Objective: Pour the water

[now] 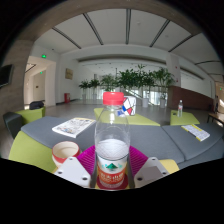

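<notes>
A clear plastic water bottle (112,145) with a red cap and a red, white and green label stands upright between my fingers. My gripper (112,168) is shut on the bottle; the magenta pads (84,156) press on it at both sides at label height. A small paper cup (65,151) with a red pattern stands on the grey table (150,140), to the left of the bottle and just beyond my left finger.
An open magazine (73,126) lies on the table beyond the cup. Papers (196,132) lie at the right. Another bottle (180,107) stands far right. Green table sections (28,150), a dark chair (13,123) at left, plants (125,80) at the back.
</notes>
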The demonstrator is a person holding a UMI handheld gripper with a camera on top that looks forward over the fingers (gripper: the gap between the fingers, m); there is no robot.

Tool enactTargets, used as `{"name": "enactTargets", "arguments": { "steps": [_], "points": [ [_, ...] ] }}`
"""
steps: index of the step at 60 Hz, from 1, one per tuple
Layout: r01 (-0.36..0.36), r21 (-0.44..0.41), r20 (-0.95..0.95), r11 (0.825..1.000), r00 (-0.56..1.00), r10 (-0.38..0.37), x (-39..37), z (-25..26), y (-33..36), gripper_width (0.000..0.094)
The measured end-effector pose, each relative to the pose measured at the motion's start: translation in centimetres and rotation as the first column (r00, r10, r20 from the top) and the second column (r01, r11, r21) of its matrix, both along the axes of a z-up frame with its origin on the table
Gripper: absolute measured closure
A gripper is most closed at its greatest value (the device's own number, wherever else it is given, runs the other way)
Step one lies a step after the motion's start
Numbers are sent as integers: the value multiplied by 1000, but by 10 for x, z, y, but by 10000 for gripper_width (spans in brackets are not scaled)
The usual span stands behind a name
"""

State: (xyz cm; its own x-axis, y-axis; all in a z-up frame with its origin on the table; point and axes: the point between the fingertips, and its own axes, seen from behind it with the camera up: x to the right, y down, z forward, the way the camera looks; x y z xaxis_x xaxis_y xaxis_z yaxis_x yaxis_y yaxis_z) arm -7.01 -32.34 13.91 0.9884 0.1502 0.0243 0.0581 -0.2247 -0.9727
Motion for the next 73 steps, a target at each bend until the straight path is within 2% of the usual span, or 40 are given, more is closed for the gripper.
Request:
{"name": "enactTargets", "arguments": {
  "steps": [4,7,12,15,23,32,49,73],
  "points": [
    [10,-18,-12,1000,1000,-11,7,-1,-1,421],
    [30,-60,-17,998,999,-31,16,-5,-4,338],
    [73,-119,16,990,997,-72,16,-2,-15,59],
    [84,-141,44,987,996,-78,20,4,-26,97],
    [108,-131,82,986,992,-98,17,46,-81,78],
    [164,-160,10,973,986,-165,3,89,-176,79],
    [190,-126,73,974,981,-181,-22,134,-301,84],
    [187,-122,75,975,981,-179,-27,140,-360,83]
  ]
}}
